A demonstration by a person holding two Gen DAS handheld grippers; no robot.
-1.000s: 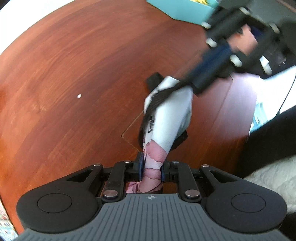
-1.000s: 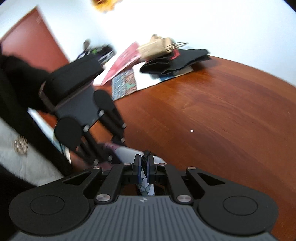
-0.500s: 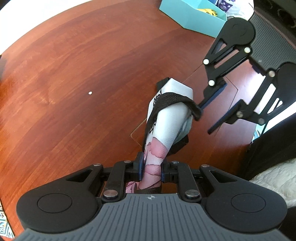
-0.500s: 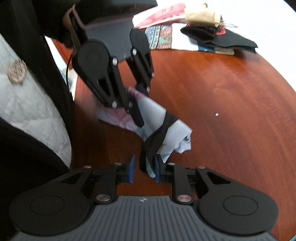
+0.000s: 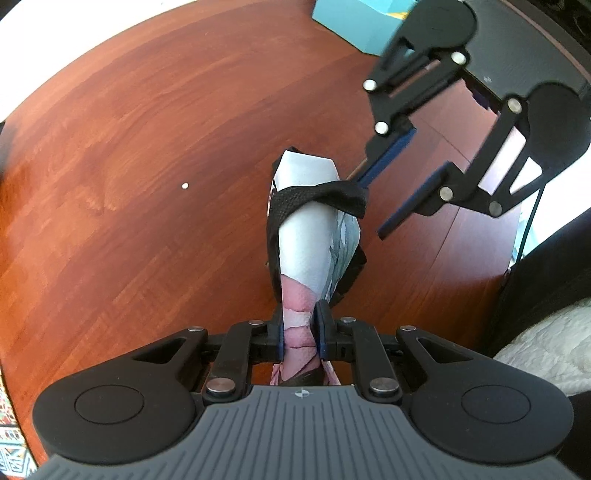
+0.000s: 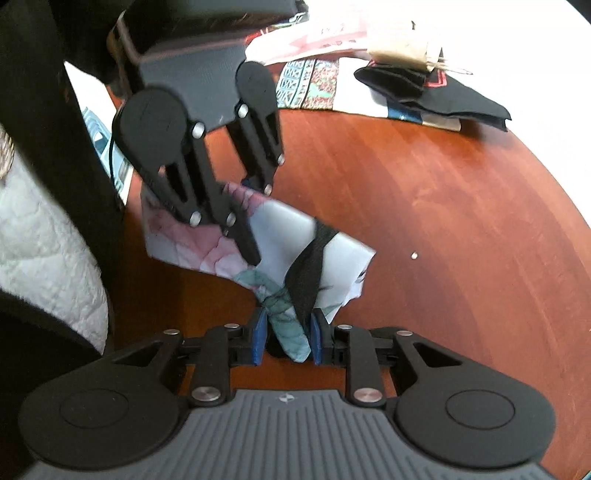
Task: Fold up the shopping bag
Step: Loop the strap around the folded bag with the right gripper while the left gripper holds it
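Rolled floral shopping bag (image 5: pixel 310 236) lifted over the wooden table (image 5: pixel 129 147), black strap (image 5: pixel 317 195) wrapped round it. Left gripper (image 5: pixel 301 332) clenched on its pink near end. Right gripper (image 6: pixel 286 332) parted, pads loose beside the teal corner. Bare wood wide to the left; teal box (image 5: pixel 354 22) at the far edge

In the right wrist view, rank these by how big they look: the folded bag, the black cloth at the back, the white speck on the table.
1. Folded bag, though it lies nearer the camera.
2. Black cloth.
3. White speck, by far the smallest.
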